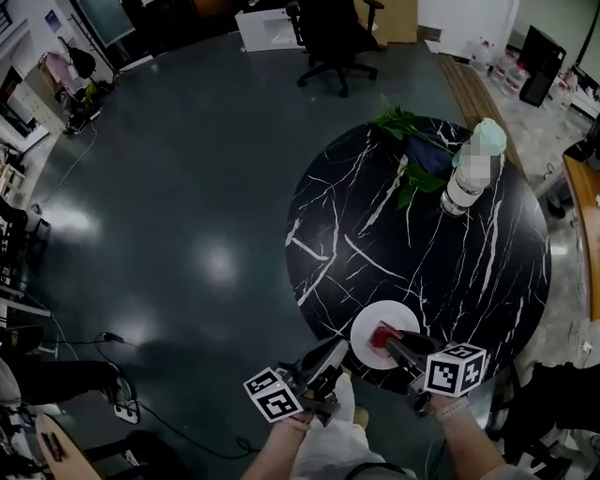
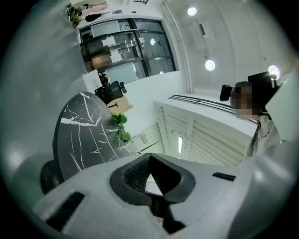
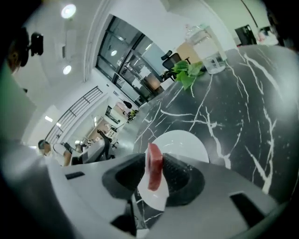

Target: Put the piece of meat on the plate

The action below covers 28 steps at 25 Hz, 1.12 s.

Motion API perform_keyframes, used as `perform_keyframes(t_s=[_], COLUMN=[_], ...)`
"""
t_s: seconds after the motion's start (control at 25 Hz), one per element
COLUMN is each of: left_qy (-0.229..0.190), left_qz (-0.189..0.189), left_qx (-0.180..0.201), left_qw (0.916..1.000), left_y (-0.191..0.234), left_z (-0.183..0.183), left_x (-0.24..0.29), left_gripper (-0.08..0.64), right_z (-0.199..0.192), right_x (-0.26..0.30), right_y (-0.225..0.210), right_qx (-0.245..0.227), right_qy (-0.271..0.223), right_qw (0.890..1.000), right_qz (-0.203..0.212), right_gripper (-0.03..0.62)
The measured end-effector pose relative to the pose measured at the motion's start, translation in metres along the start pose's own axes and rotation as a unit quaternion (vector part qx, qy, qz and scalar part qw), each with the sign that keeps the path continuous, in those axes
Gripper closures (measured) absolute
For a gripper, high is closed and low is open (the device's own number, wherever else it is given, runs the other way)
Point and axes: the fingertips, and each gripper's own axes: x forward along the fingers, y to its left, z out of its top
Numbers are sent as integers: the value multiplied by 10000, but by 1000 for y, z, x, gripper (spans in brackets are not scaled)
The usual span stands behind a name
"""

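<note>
Black marble-look surface [image 1: 441, 253], round, with white veins across it. It stands on a dark grey-green glossy floor [image 1: 187, 187] that shows soft patches of light.

- Near edge of surface: white plate [image 1: 367, 330], lying flat, just inside the rim.
- Far side of surface: clear bottle [image 1: 466, 183], upright, with a spray of green leaves [image 1: 405, 127] just beside it. Both are well apart from the plate.

Right tool [image 1: 392, 343] reaches in from the near edge over the plate, angled downward. Its jaws are clamped on the piece of meat [image 1: 383, 335], a red slab gripped between the two black pads. In the right gripper view the slab stands upright with the plate behind it. The meat is over the right half of the plate; whether it touches the plate cannot be told.

Left tool [image 1: 326, 359] is at the near edge of the surface, just beside the plate and not over it, pointing roughly level. Its jaws meet at the tips with nothing between them.

Room: open office.
- Black swivel chair [image 1: 330, 42] on the floor beyond the surface, with a white box-like unit [image 1: 267, 26] next to it.
- Cluttered shelving [image 1: 66, 84] along the left side.
- Black cable [image 1: 178, 427] trailing on the floor at lower left.
- Left gripper view shows glass-fronted partitions [image 2: 126, 46], round ceiling lights [image 2: 210, 65] and a white slatted panel [image 2: 210, 135]
</note>
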Motion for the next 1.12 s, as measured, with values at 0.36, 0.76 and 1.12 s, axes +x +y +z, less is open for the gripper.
perform_keyframes(t_s=[0.36,0.76,1.12], left_qy=[43,-52,-156], left_qz=[-172,-262,-387], left_qx=[92,164,341], left_qw=[9998,9995,9985], left_y=[-14,-40,-88], left_z=[-1,-9,-20], left_x=[3,-6,-24], left_gripper=[552,552,552], right_z=[18,24,7], right_x=[-12,-56,-108], right_y=[3,49,96], right_qx=[-992,-1226,-1587], right_qy=[-524,-1149,-1377], right_qw=[9933,9854,9760], right_qz=[-277,264,569], right_gripper=[357,368,578])
